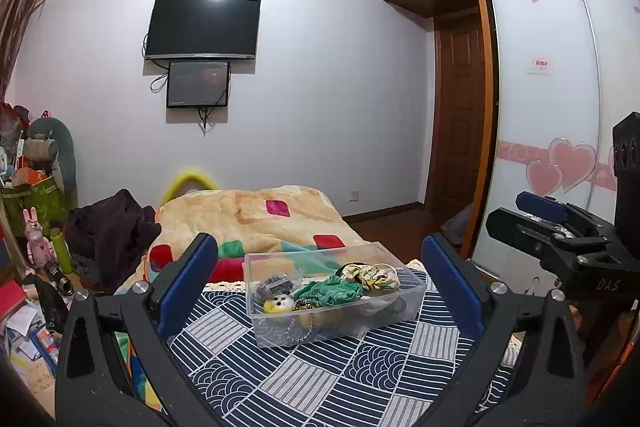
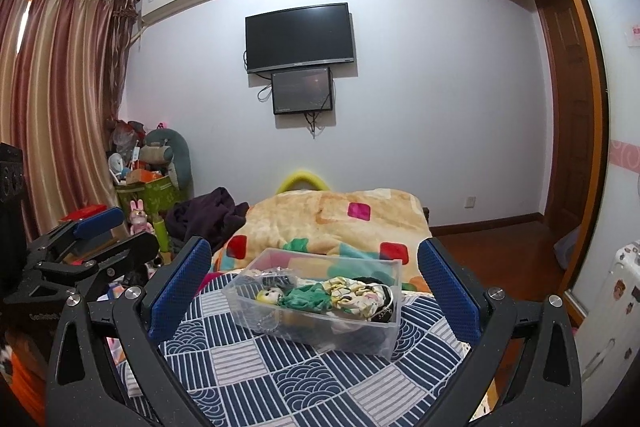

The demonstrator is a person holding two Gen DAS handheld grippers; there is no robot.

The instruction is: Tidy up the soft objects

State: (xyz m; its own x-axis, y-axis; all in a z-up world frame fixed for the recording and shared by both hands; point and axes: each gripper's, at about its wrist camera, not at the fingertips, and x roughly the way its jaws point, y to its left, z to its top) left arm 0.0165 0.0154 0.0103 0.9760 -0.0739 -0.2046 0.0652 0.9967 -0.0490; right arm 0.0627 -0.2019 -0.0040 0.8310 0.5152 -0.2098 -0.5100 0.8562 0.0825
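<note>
A clear plastic box (image 1: 256, 323) stands on the blue and white patterned bed cover (image 1: 320, 379). In it lie a green cloth (image 1: 332, 291), a yellow-patterned cloth (image 1: 374, 275), a small yellow plush (image 1: 278, 303) and a dark striped piece (image 1: 276, 283). My left gripper (image 1: 320, 279) is open and empty, held above the cover with the box between its blue pads. My right gripper (image 2: 316, 279) is open and empty too, facing the same box (image 2: 384, 339). Each gripper shows at the edge of the other's view.
A beige blanket (image 1: 248, 215) with coloured patches lies behind the box. Dark clothing (image 1: 112, 227) is heaped at the bed's left. Clutter, a pink rabbit toy (image 1: 36, 239) and boxes stand at far left. A wardrobe (image 1: 548, 87) is on the right.
</note>
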